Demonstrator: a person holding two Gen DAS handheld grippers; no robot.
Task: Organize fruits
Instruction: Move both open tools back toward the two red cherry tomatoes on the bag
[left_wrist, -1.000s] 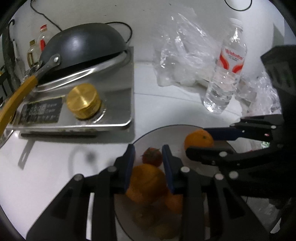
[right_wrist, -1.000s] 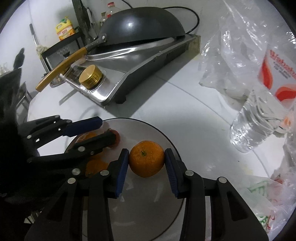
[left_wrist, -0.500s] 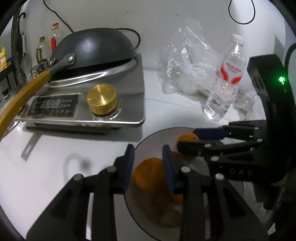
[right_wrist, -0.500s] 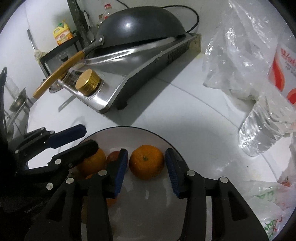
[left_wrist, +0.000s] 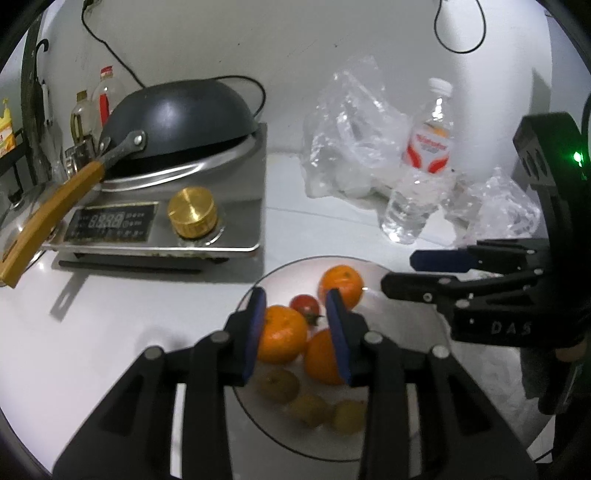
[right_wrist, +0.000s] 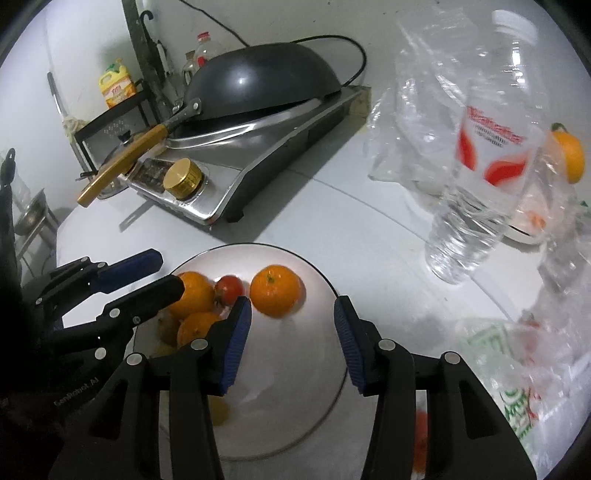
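Observation:
A white plate (left_wrist: 399, 435) (right_wrist: 295, 406) on the white counter holds three oranges, a small tomato and several small brownish fruits. One orange (left_wrist: 340, 280) (right_wrist: 276, 290) lies alone at the far side. Another orange (left_wrist: 281, 333) lies by the tomato (left_wrist: 304, 303) (right_wrist: 229, 288), and a third orange (left_wrist: 322, 357) is partly behind a finger. My left gripper (left_wrist: 295, 328) is open above the plate, empty. My right gripper (right_wrist: 291, 334) is open and empty, just behind the lone orange; in the left wrist view it (left_wrist: 402, 271) comes in from the right.
An induction cooker (left_wrist: 166, 221) with an upturned wok (left_wrist: 181, 110) stands at the back left. A water bottle (left_wrist: 421, 173) (right_wrist: 476, 177) and crumpled plastic bags (left_wrist: 351, 136) stand behind the plate. An orange fruit (right_wrist: 570, 157) shows behind the bottle. A printed bag (right_wrist: 517, 398) lies right of the plate.
My right gripper let go of the lone orange and drew back, jaws wider. My left gripper released its orange on the plate and rose and pulled back.

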